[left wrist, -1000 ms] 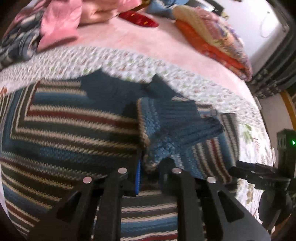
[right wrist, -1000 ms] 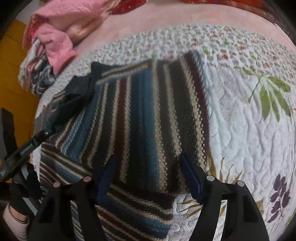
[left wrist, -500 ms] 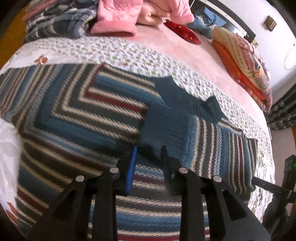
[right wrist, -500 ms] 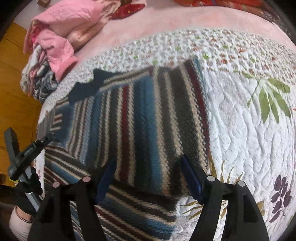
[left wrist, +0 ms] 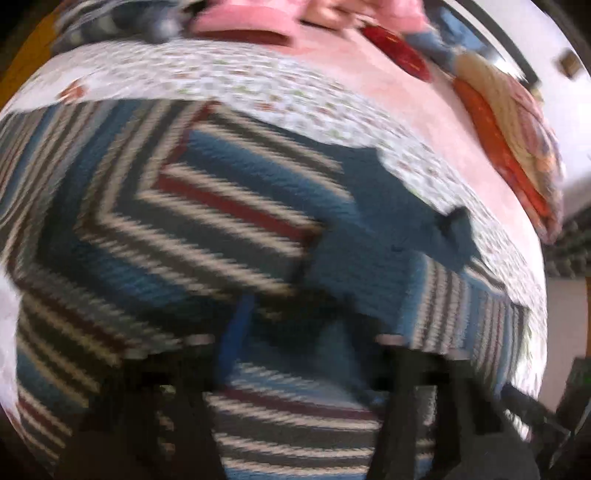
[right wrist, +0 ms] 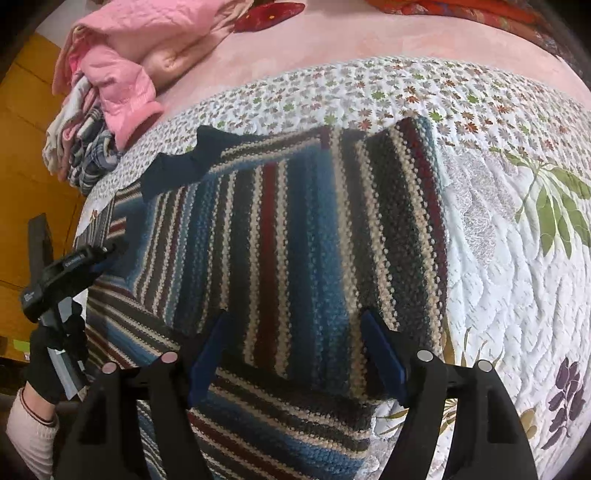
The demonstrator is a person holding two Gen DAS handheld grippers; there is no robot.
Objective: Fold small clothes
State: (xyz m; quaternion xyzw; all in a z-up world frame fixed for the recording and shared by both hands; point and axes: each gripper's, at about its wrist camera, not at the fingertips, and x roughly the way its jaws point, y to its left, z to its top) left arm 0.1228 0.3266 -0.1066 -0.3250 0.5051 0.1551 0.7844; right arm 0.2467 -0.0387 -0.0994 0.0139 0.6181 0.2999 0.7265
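Observation:
A knit sweater (right wrist: 295, 240) striped in blue, maroon, cream and black lies spread on the floral quilt (right wrist: 517, 258), its right part folded over the body. Its dark blue collar (right wrist: 192, 162) points to the far side. My right gripper (right wrist: 295, 354) hovers open over the folded panel's near edge, with nothing between its blue pads (right wrist: 384, 362). The left wrist view is blurred: the sweater (left wrist: 221, 221) fills it, and my left gripper (left wrist: 314, 343) stands open just above the knit. My left gripper (right wrist: 66, 273), held by a gloved hand, is at the sweater's left edge.
A heap of pink clothes (right wrist: 122, 66) and plaid garments (right wrist: 92, 155) lies at the far left of the bed. A red cushion (right wrist: 269, 14) and stacked orange quilts (left wrist: 509, 147) sit at the back on the pink sheet (right wrist: 369, 37).
My left gripper let go of the knit fold it held, the fold dropped flat, and its jaws have widened. The right gripper stayed open and hardly moved.

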